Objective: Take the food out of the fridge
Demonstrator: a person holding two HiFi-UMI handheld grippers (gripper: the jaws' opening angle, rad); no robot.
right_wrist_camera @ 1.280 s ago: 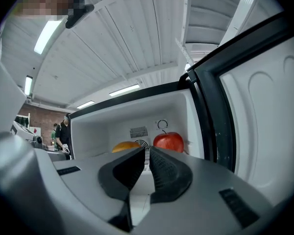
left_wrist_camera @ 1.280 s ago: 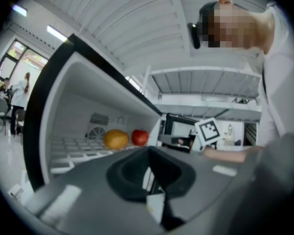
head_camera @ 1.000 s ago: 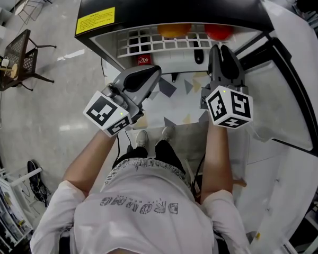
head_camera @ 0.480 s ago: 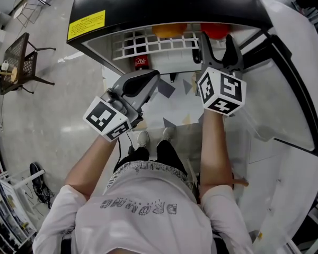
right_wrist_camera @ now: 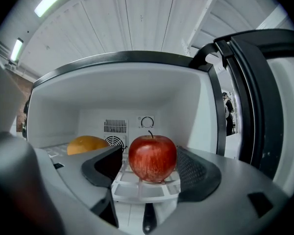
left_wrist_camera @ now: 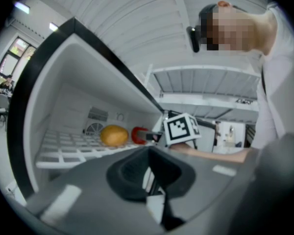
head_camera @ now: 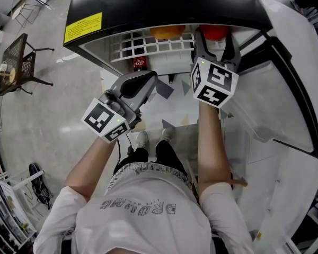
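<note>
The fridge stands open with its door swung out to the right. On the white wire shelf sit an orange and, to its right, a red apple. The right gripper is pushed into the fridge, its jaws spread with one on each side of the apple, which stands on the shelf between the dark pads. I can't say whether they touch the skin. The left gripper hangs back outside, below the shelf's front edge, jaws pressed together with nothing in them. A yellow label is stuck on the fridge's black top, its print too small to read. Under the shelf stands a bottle with a red label carrying white script I can't make out. On the back wall there is a vent and a round dial. The person's shirt has grey block letters that show upside down from above and do not read clearly.
</note>
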